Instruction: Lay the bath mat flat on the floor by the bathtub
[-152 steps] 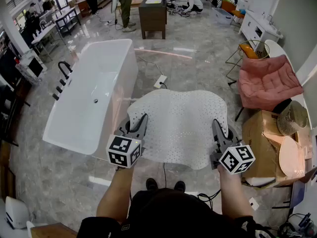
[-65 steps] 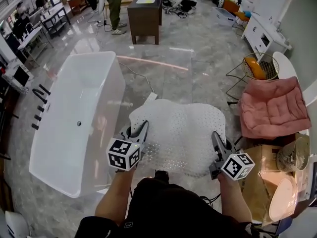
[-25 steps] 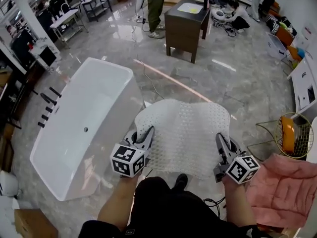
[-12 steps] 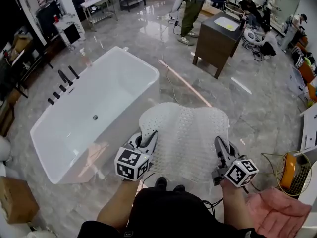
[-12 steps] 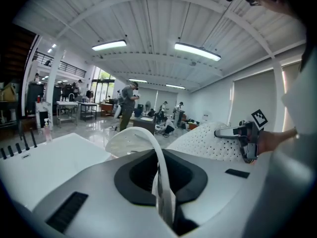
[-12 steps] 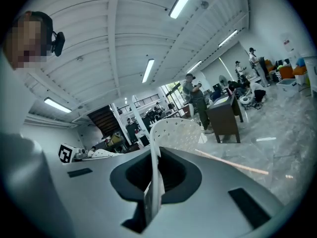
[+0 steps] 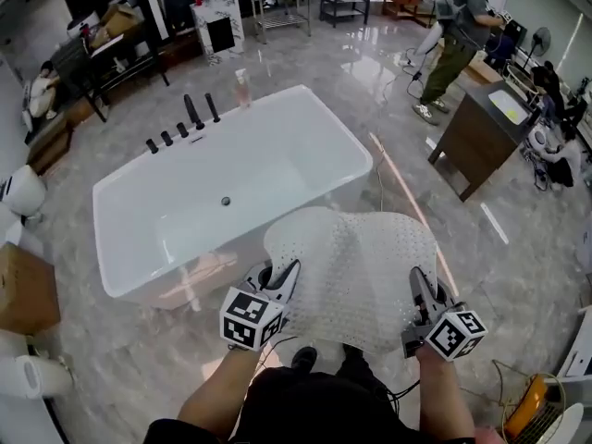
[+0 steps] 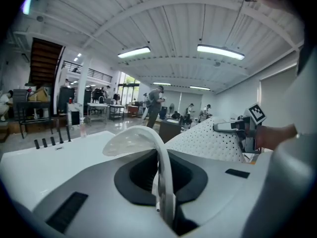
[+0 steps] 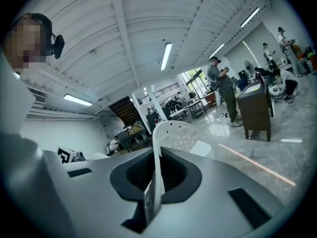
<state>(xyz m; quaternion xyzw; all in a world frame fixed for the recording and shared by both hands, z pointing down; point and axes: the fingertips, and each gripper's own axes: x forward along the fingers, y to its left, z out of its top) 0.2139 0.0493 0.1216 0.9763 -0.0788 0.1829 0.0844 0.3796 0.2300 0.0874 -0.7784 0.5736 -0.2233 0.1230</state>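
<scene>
Around: white bathtub (image 7: pixel 231 192) on a grey floor (image 7: pixel 111 359), with black taps (image 7: pixel 180 123) at its far rim. A dark cabinet (image 7: pixel 476 132) and a standing person (image 7: pixel 453 35) are well beyond it, and a cardboard box (image 7: pixel 23 289) sits at the left edge.

Bath mat (image 7: pixel 356 262) — white, perforated, held off the floor just beside the tub's near wall and spread between both grippers.

Left gripper (image 7: pixel 280 278) — jaws clenched on the mat's near left edge, forearm reaching forward.

Right gripper (image 7: pixel 419 285) — jaws clenched on the near right edge, roughly level with the left and well apart from it.
</scene>
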